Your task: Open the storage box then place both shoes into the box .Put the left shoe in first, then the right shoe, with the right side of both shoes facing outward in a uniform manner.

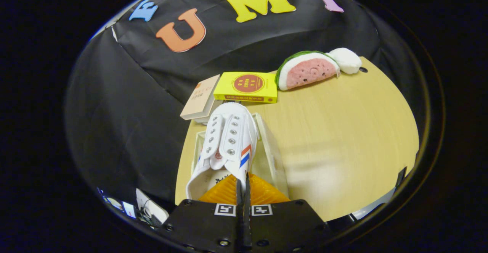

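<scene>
The tool (242, 186) is clenched on the collar edge of a white shoe (228, 138); both orange fingers (221, 192) meet on that edge with no visible gap between them. The shoe hangs at the centre of the frame, toe pointing away, directly over the open storage box (271, 152) on the worktop (343, 131); whether its sole touches the box floor cannot be told. Progress, as a judgement: the box is already open and one shoe is being lowered in; releasing it and checking its facing remain. Whether the other shoe is already stowed cannot be told. The shoe is white canvas with metal eyelets, no laces fitted, and a red-and-blue stripe on its side; its tongue is folded outward.
</scene>
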`<state>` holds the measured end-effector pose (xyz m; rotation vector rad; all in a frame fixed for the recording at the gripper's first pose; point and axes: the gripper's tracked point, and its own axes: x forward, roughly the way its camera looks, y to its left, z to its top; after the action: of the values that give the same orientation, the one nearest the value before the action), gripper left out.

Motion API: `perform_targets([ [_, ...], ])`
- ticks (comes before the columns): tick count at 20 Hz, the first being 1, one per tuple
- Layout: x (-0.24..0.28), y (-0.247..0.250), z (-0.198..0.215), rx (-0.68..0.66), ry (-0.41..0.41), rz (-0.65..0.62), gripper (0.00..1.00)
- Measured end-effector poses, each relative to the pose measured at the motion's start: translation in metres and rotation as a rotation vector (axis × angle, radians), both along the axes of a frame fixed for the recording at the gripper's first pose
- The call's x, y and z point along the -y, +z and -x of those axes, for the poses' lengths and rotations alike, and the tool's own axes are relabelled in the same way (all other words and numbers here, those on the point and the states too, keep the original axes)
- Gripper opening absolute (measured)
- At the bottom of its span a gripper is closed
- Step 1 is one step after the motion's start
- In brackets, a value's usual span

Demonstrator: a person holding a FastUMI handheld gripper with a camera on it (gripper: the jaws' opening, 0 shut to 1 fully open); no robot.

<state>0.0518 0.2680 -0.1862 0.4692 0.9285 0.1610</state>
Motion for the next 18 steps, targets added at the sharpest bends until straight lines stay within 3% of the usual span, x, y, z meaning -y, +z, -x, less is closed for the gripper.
perform_targets([
  [18, 0.0, -0.057, 0.002, 0.117, -0.028, 0.268, 0.0],
])
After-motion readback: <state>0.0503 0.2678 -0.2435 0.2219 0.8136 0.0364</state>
